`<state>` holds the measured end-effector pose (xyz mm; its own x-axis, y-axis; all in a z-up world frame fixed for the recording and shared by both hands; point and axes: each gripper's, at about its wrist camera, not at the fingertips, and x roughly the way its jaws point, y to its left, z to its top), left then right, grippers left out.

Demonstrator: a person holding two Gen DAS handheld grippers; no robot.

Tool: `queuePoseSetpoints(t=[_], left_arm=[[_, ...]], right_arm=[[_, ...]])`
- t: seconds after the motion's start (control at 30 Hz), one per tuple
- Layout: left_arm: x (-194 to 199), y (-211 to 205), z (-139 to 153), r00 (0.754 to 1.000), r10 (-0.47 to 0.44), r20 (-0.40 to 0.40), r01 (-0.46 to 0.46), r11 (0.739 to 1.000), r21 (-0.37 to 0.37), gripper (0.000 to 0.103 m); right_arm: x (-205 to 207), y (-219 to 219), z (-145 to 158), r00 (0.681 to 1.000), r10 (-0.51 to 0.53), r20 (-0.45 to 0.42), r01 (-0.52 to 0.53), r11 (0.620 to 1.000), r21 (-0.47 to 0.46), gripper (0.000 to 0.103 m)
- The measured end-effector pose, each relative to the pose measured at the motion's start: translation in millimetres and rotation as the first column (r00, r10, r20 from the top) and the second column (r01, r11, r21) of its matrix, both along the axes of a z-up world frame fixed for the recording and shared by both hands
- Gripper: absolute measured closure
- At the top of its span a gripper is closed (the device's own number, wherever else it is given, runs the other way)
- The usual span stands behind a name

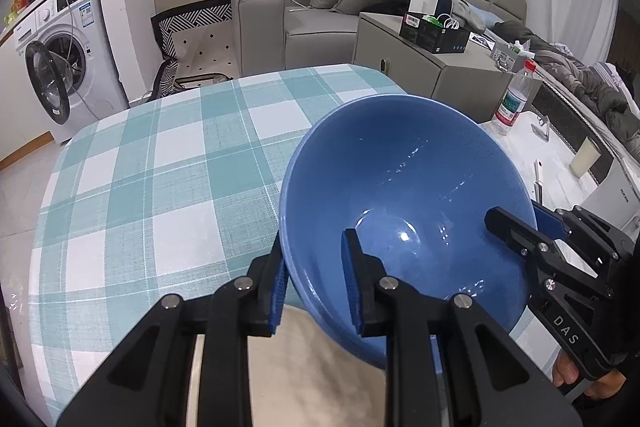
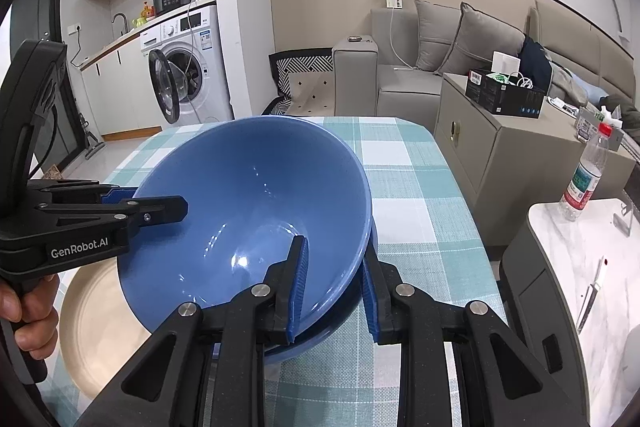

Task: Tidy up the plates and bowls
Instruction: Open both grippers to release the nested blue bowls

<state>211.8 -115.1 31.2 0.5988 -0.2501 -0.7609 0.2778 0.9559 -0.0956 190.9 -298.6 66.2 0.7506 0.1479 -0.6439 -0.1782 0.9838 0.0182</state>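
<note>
A large blue bowl (image 1: 400, 187) (image 2: 248, 187) is tilted above the checked tablecloth (image 1: 160, 187) (image 2: 420, 207), gripped by its rim on two sides. My left gripper (image 1: 316, 287) (image 2: 152, 203) is shut on the left rim, one finger inside and one outside. My right gripper (image 2: 334, 267) (image 1: 528, 223) is shut on the right rim in the same way. In the right wrist view a second blue bowl (image 2: 340, 319) sits nested directly under the first, and its rim also lies between the right fingers. A cream plate (image 2: 92, 327) (image 1: 312, 359) lies on the table below the bowls.
A water bottle (image 1: 516, 99) (image 2: 586, 175) stands on a white marble side table (image 2: 580, 267) to the right. A grey cabinet (image 2: 480, 147) stands beyond the table's right edge, with a sofa and a washing machine (image 2: 184, 75) behind. A hand (image 2: 32, 307) holds the left gripper.
</note>
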Motion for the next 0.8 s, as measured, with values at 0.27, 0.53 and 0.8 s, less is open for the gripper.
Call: queuePoseSetpoints(t=[0.27, 0.53, 0.8], left_arm=[[1.5, -2.2, -3.7, 1.000, -0.004, -0.013, 0.004, 1.000, 0.015, 0.078], [1.8, -5.0, -9.3, 0.999, -0.020, -0.031, 0.020, 1.000, 0.013, 0.070], [0.3, -7.3, -14.4, 0.998, -0.043, -0.055, 0.044, 0.999, 0.014, 0.062]], right_arm=[[-0.3, 1.8, -0.8, 1.000, 0.001, 0.010, -0.001, 1.000, -0.018, 0.077], [1.4, 1.5, -3.4, 1.000, -0.002, 0.011, 0.003, 0.999, -0.049, 0.065], [2.6, 4.8, -10.1, 1.000, 0.018, -0.004, -0.018, 0.997, -0.071, 0.053]])
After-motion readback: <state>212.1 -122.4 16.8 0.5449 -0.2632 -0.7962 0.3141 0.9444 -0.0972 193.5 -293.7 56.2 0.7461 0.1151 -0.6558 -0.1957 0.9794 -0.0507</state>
